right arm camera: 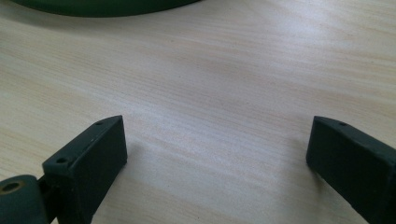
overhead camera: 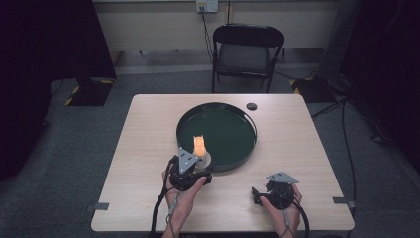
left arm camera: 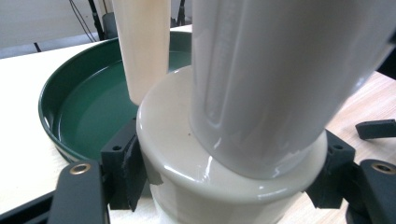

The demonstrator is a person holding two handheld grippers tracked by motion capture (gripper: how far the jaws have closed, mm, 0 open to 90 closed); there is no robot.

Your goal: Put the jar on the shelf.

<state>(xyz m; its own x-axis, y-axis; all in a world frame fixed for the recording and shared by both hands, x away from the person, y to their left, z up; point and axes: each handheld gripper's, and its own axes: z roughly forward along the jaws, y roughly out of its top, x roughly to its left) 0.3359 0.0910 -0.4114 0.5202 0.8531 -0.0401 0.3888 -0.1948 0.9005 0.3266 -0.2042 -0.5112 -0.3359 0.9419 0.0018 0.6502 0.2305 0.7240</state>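
A cream-white object with a round base (left arm camera: 196,154) and a tall white upright part (left arm camera: 271,79) sits between the jaws of my left gripper (left arm camera: 224,172), which is shut on the base. A pale tube (left arm camera: 142,46) stands just behind it. In the high view this object (overhead camera: 200,147) has an orange-lit top and stands at the front left rim of the dark green round tray (overhead camera: 255,130), with my left gripper (overhead camera: 197,166) right behind it. My right gripper (overhead camera: 265,191) rests low at the table's front right. Its jaws (right arm camera: 217,154) stand wide open over bare wood.
The green tray (left arm camera: 84,102) lies in the middle of the light wooden table (overhead camera: 148,148). A small black disc (overhead camera: 251,106) lies near the far edge. Beyond the table stands a black folding chair (overhead camera: 247,49).
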